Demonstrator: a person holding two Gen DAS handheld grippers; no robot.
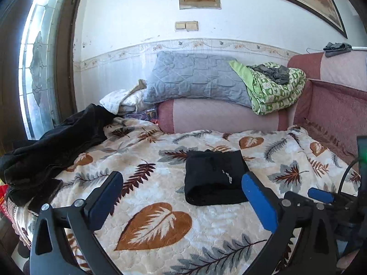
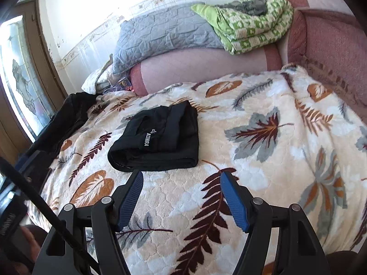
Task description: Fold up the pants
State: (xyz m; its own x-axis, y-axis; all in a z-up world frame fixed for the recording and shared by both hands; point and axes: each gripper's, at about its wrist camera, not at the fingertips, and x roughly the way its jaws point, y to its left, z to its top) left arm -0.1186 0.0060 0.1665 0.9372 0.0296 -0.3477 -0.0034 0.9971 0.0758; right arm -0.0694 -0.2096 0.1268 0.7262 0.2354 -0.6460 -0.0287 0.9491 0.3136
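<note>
The black pants [image 1: 213, 178] lie folded into a small thick rectangle on the leaf-patterned blanket [image 1: 160, 217]; white lettering shows on top. They also show in the right wrist view [image 2: 158, 137]. My left gripper [image 1: 183, 181] is open and empty, held above the blanket just in front of the pants. My right gripper [image 2: 181, 178] is open and empty, just in front of the pants' near edge. The right gripper's blue pad shows at the right edge of the left wrist view [image 1: 321, 194].
A second black garment [image 1: 50, 151] lies heaped at the bed's left edge by a glass door [image 1: 39, 64]. A grey pillow [image 1: 195, 80], a green patterned quilt [image 1: 275, 89] and a pink bolster [image 1: 218, 116] line the back. A pink padded side [image 1: 332, 107] bounds the right.
</note>
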